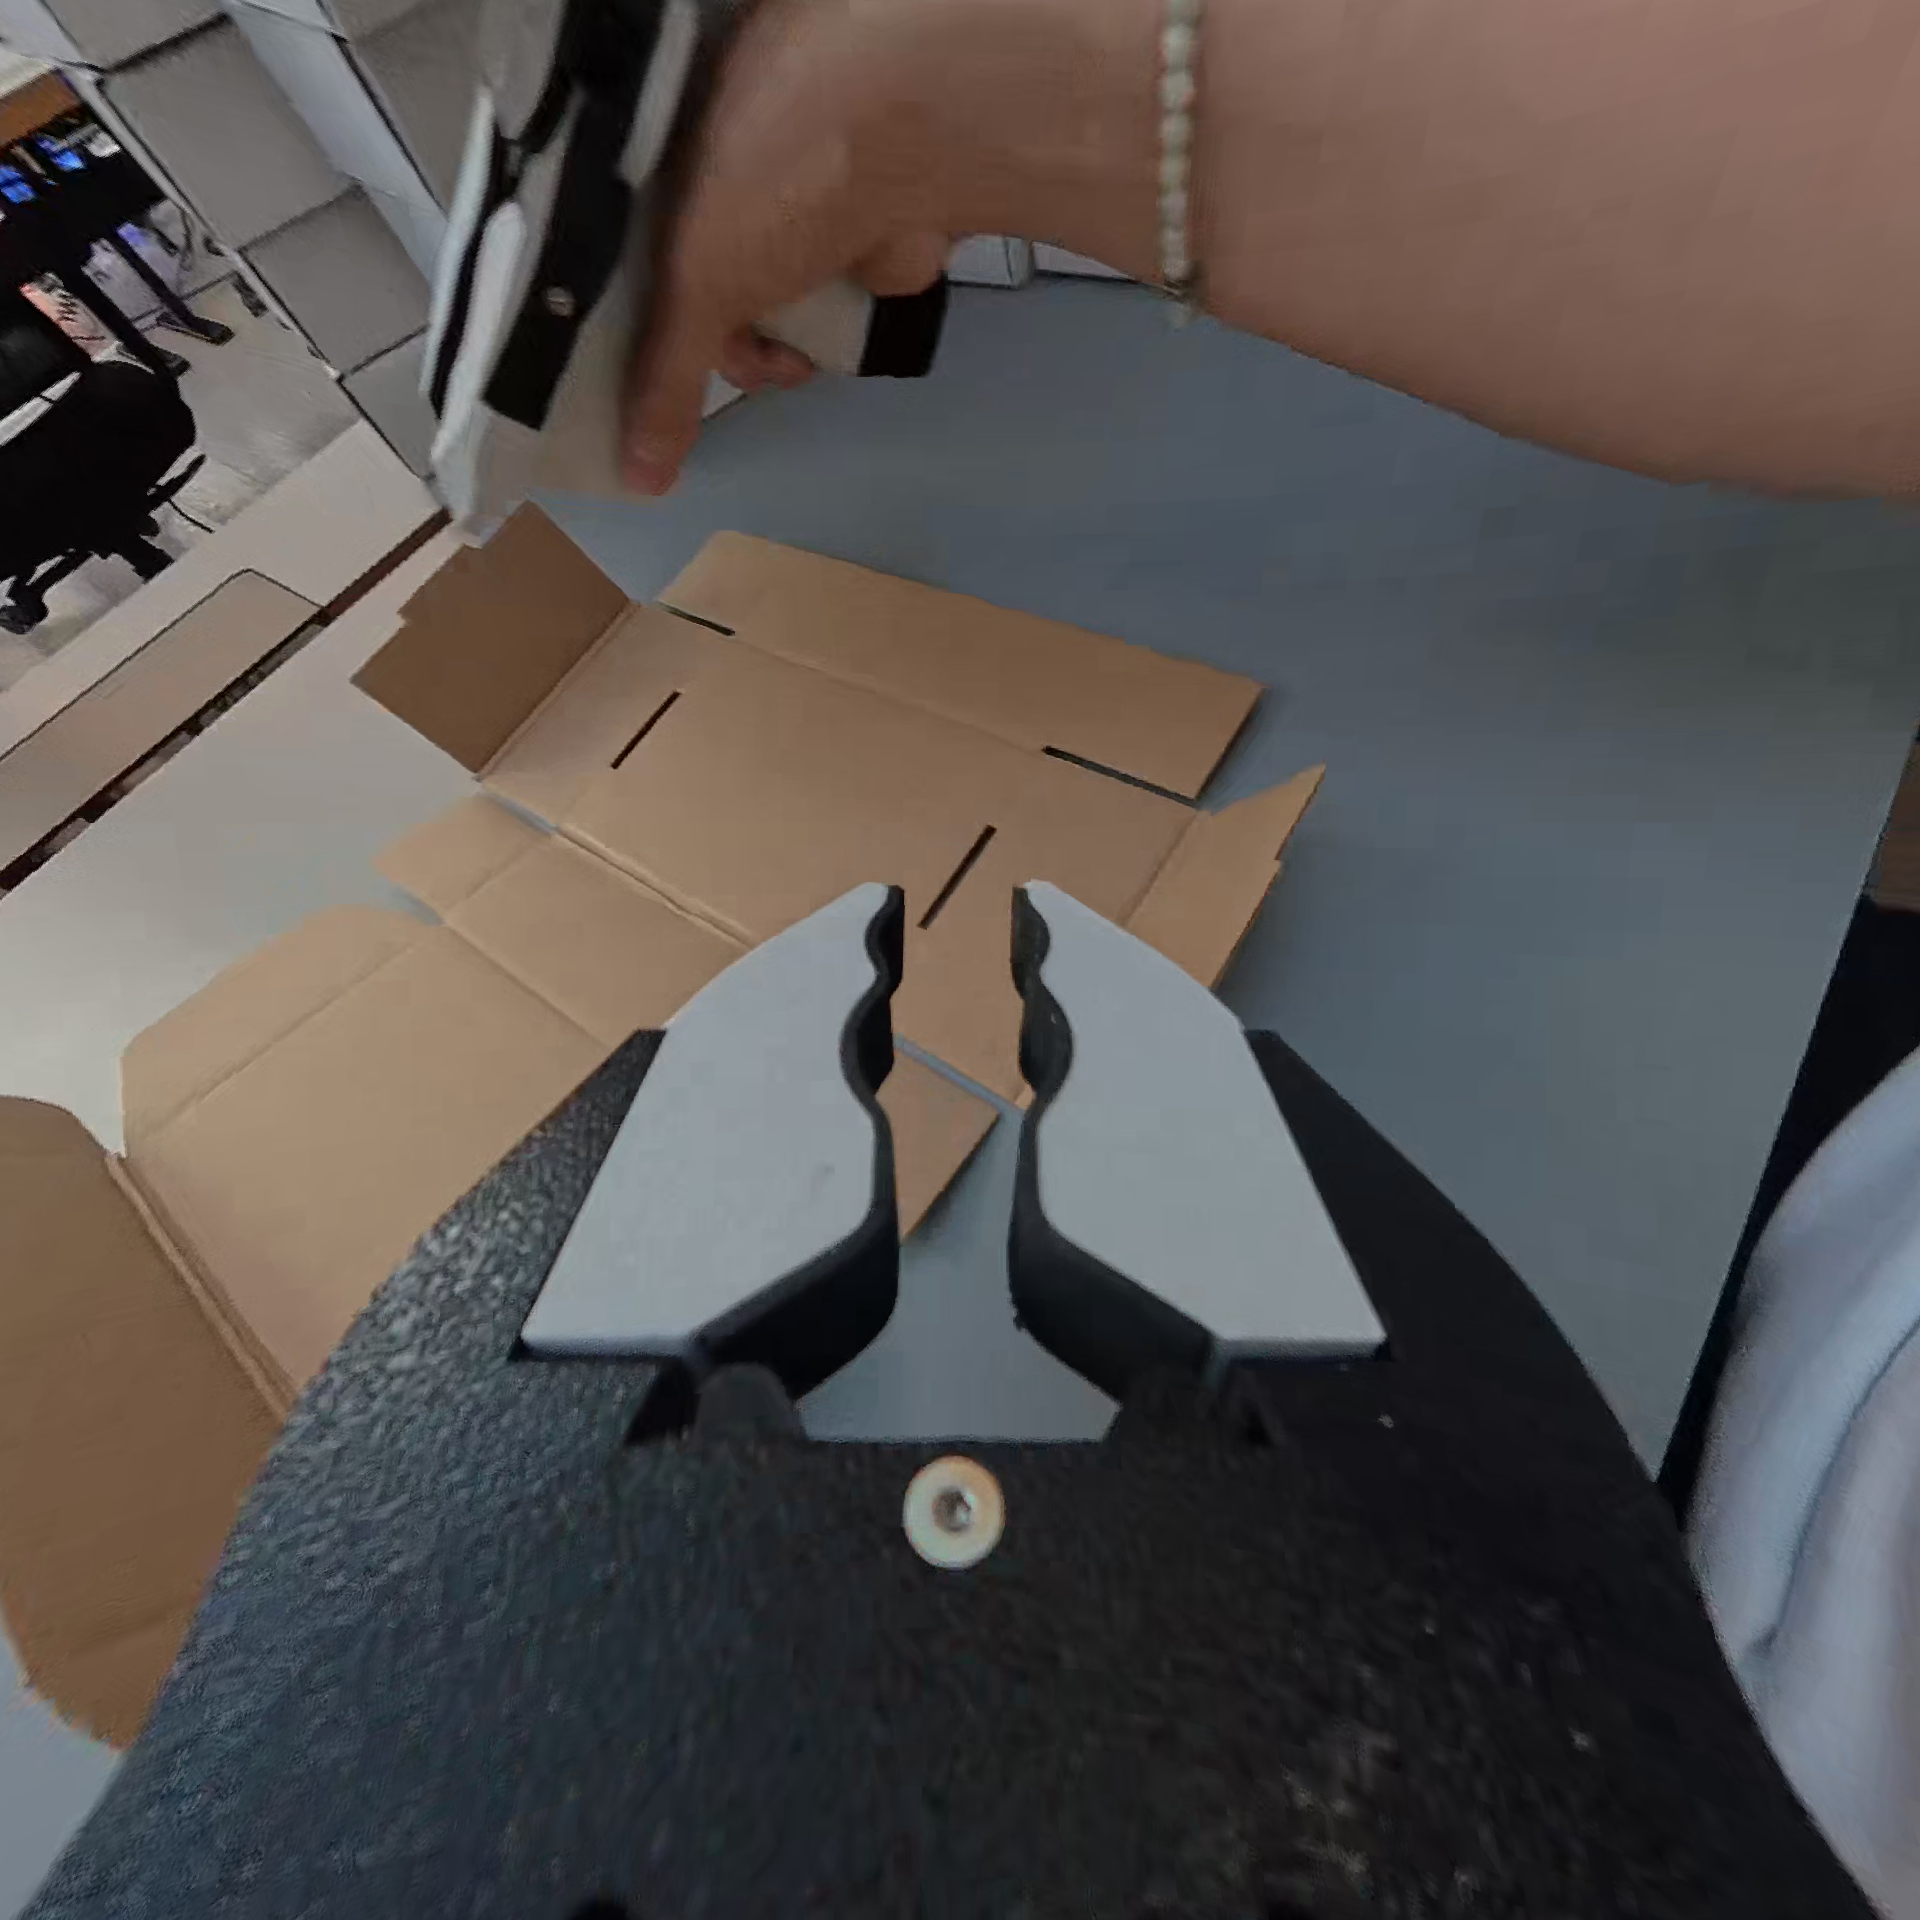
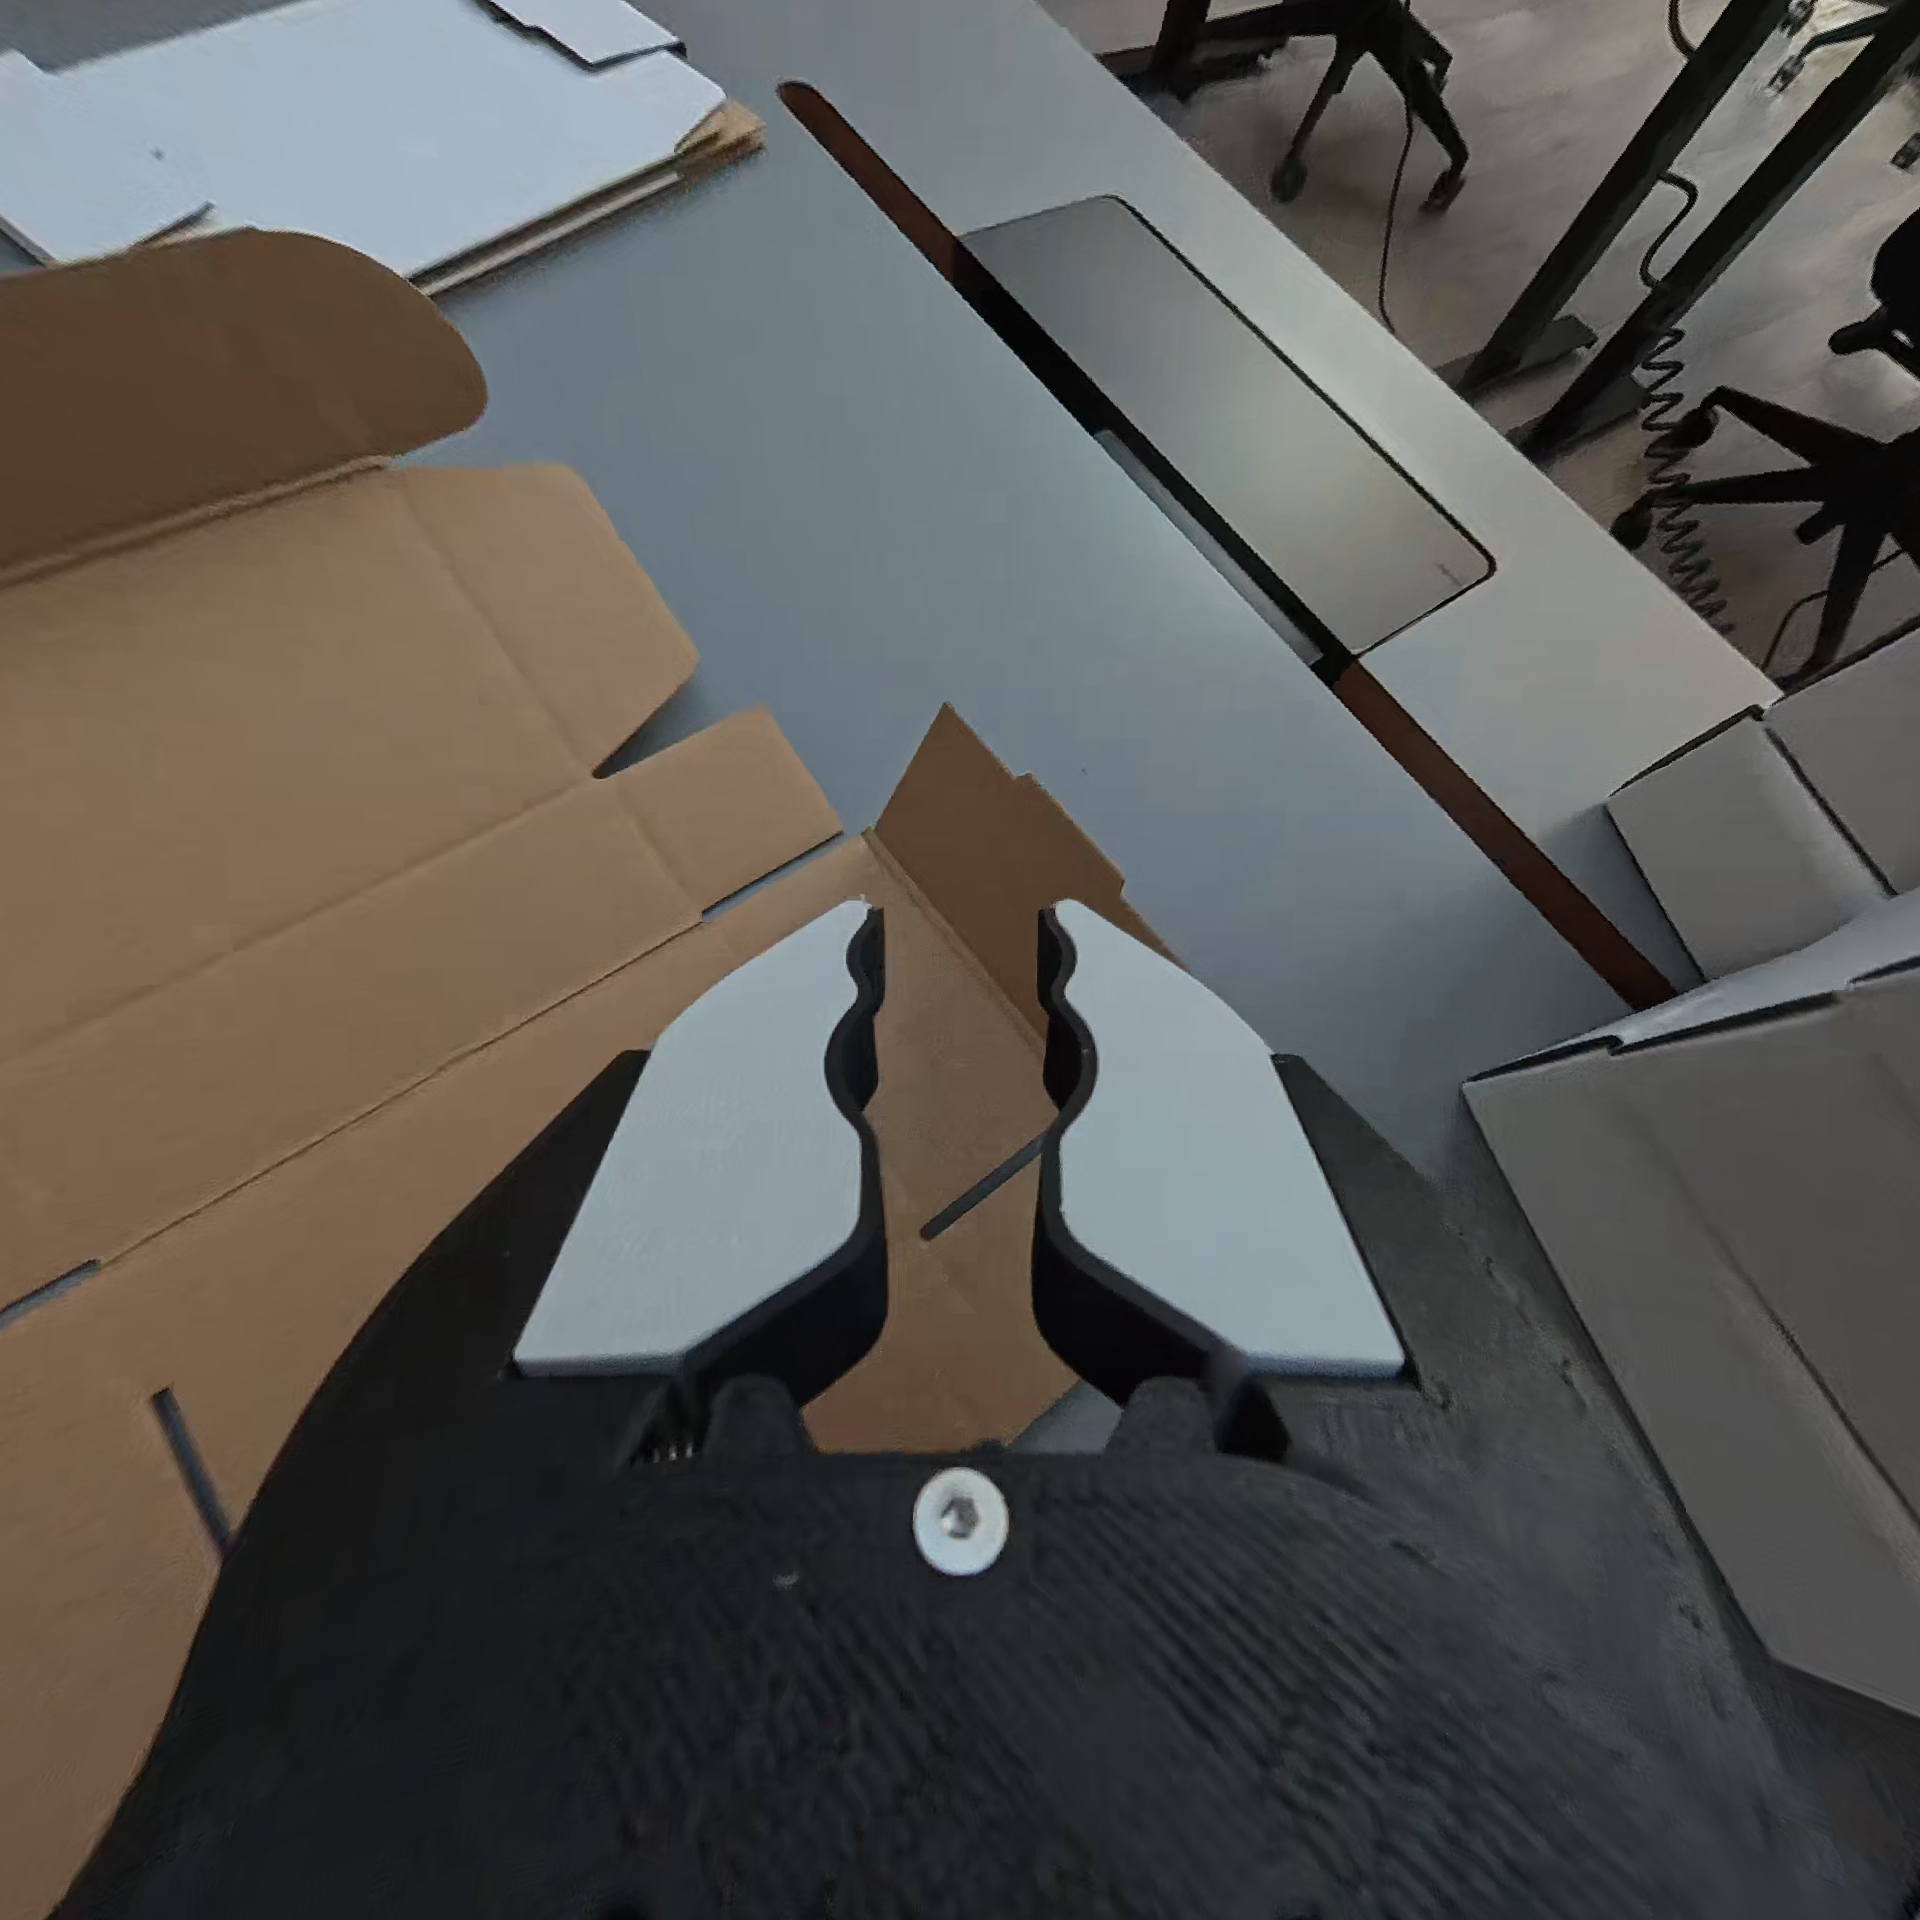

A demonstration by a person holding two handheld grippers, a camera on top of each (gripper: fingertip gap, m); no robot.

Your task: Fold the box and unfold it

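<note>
box (image 1: pixel 790 790) unfolded flat on grey table (image 1: pixel 1455 727), both grippers above, empty

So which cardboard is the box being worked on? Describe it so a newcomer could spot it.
On the grey table, it is the brown cardboard box spread open and nearly flat below both grippers. Unlike the stack of white-faced flat sheets farther back, it shows bare brown card with creases, slots and a few raised flaps.

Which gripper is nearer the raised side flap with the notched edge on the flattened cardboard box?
Right. The right gripper hovers open just short of the raised notched flap. The left gripper hangs open over the box's middle panel, farther from that flap.
</note>
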